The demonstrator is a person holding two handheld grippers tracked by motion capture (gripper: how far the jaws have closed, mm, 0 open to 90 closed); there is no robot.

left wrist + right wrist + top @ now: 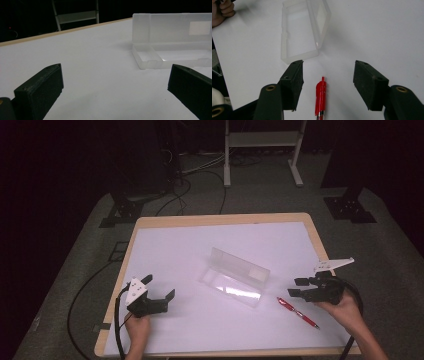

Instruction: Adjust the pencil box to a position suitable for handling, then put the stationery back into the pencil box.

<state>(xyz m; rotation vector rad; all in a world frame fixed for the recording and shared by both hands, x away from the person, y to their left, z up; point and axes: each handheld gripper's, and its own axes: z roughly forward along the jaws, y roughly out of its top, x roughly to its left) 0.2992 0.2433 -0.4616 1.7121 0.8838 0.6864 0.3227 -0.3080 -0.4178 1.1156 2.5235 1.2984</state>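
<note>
high view: the red pen [298, 311] lies flat on the white worktop [175, 245] at lower right, just right of the open clear case [235, 275] at centre, likely its destination. the right gripper [297, 287] hangs above the pen's near end, jaws spread; the left gripper [159, 287] waits at lower left, jaws spread.

left gripper view: the case stands at upper right, lid upright, tray exposed for loading.

right gripper view: the pen sits at bottom centre between the spread jaws, untouched, lined up for a pinch.

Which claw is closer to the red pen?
The right claw. It hangs open just above the pen, with the pen's clip end lying between its jaws. The left claw is far across the table, on the other side of the clear box.
</note>
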